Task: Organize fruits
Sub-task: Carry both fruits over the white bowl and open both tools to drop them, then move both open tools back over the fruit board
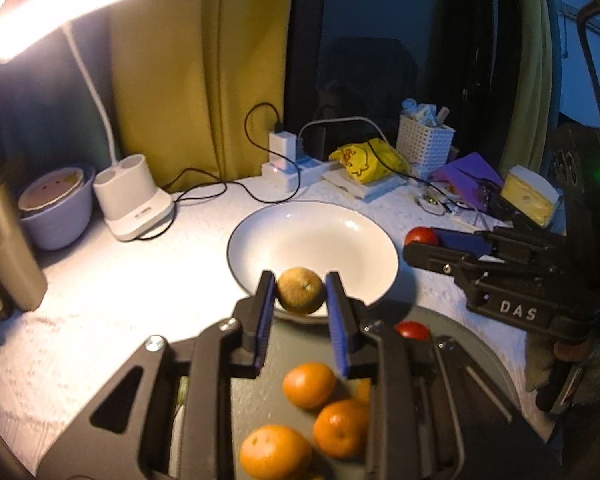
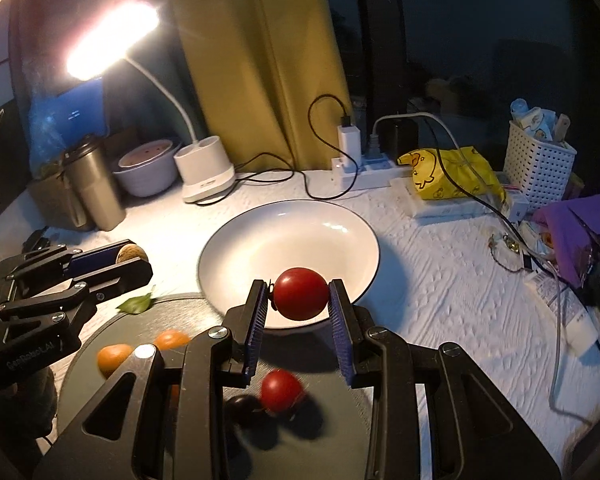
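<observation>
Two hand-held black grippers with blue ribbed pads reach over a white textured tabletop lit by a white gooseneck desk lamp (image 2: 112, 40). The left gripper (image 1: 300, 292) is clamped on a dull greenish-brown round citrus fruit (image 1: 301, 290), held in the air over the near rim of a wide, shallow white plate with a thin dark edge (image 1: 312, 236). The right gripper (image 2: 300, 294) is clamped on a smooth round red tomato (image 2: 300, 293), also above that plate's near rim. The plate itself holds nothing.

Beneath the grippers sits a round dark grey tray (image 1: 472, 344). On it lie several bright orange mandarins (image 1: 309, 385), a second red tomato (image 2: 281, 391) and a small dark round fruit (image 2: 242, 408) touching that tomato. A green leaf (image 2: 136, 304) rests at the tray's far left edge.

Behind the plate stand a white power strip with chargers (image 2: 360, 164), a yellow duck-print bag (image 2: 452, 176), a white perforated basket (image 2: 540, 164), a steel tumbler (image 2: 96, 184) and a pale lilac bowl (image 2: 144, 176).
</observation>
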Demonstrator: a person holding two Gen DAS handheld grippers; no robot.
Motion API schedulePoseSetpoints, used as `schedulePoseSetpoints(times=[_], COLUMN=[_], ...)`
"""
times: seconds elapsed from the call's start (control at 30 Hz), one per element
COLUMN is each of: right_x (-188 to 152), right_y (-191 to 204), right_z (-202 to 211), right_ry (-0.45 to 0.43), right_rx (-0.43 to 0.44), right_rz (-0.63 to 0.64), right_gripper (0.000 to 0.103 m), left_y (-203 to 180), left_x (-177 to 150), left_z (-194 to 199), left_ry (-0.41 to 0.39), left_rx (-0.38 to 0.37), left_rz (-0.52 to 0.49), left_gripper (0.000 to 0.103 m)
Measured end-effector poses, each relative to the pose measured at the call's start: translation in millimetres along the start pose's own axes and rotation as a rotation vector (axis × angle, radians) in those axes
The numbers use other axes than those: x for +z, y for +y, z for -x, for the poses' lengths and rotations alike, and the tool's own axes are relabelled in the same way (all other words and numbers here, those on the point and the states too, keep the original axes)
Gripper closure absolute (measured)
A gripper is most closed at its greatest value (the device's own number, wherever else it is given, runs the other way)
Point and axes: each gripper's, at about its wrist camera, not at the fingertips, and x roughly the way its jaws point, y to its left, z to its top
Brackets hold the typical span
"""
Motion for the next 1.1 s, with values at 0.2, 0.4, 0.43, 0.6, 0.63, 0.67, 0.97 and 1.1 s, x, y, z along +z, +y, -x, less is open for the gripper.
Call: schedulePoseSetpoints(times=[0.2,0.4,0.43,0.6,0.63,0.67,0.97,1.1], right_x=[5,11,11,11,11,11,13,13], right_y=[-13,-19,-19,-16,-16,-16,-17,-15], right_z=[-24,-44,-47,-62,-65,-67,-62,-52], right_ry=[0.015,0.027,0.031,0.054,0.062,0.067,0.064,0.051], right_rx=[-0.011,-0.006,-0.005,-0.006,-0.007,-0.007,-0.037,-0.046], right_rz=[-0.005,-0.005,-0.003,0.008,0.006,0.003,-0.015,-0.02], right_gripper=[0.07,0.07,0.07,0.07,0.07,0.07,0.054,0.054], left_y=[-3,-6,-5,-3,-2,-2,3,2], left_x=[14,22,22,26,26,25,27,28], left_z=[-25,-53,-58,-71,-73,-74,-67,-53], left_ry=[0.025,0.078,0.093,0.144,0.152,0.163,0.147,0.125], left_rx=[-0.03,-0.043,-0.047,-0.075,-0.076,-0.075,-0.075,-0.071], left_rz=[-0.003,-0.008,-0.004,0.026,0.028,0.033,0.063,0.064], left_gripper=[0.077,0.077,0.077,0.076,0.076,0.076,0.056,0.056])
